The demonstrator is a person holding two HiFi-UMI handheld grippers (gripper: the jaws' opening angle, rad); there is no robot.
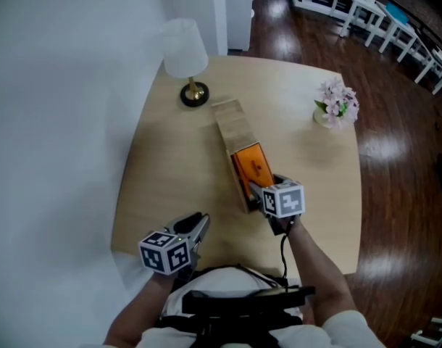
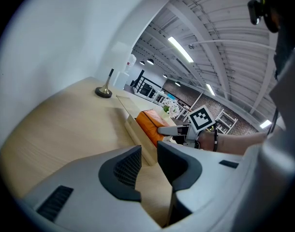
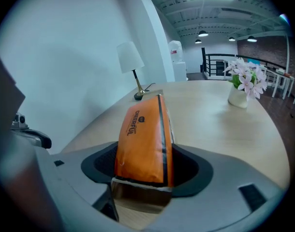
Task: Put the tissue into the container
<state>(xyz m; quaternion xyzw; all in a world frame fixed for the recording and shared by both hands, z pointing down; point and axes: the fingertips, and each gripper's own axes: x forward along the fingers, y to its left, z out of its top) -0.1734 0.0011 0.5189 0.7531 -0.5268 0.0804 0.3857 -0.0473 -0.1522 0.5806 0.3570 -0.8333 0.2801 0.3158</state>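
Closest to me in the head view is the left gripper (image 1: 198,227), hovering at the near edge of the round wooden table (image 1: 156,187). Just beyond it, the right gripper (image 1: 254,188) reaches into the near end of the long wooden container (image 1: 232,125), where the orange tissue pack (image 1: 251,167) lies lengthwise inside the walls. At the table's far side I see a white lamp (image 1: 185,49), and a small vase of pink flowers (image 1: 337,104) stands well apart to the right.

From the left gripper view, I read its jaws as a narrow gap apart with only bare tabletop between them. Ahead, the container runs away from me with the pack in it and one right-gripper finger lying along the pack.

From the right gripper view, the jaws stand wide, and the pack fills the space between them, its sides meeting both dark pads. The container's wooden end wall shows just under the pack's near end.
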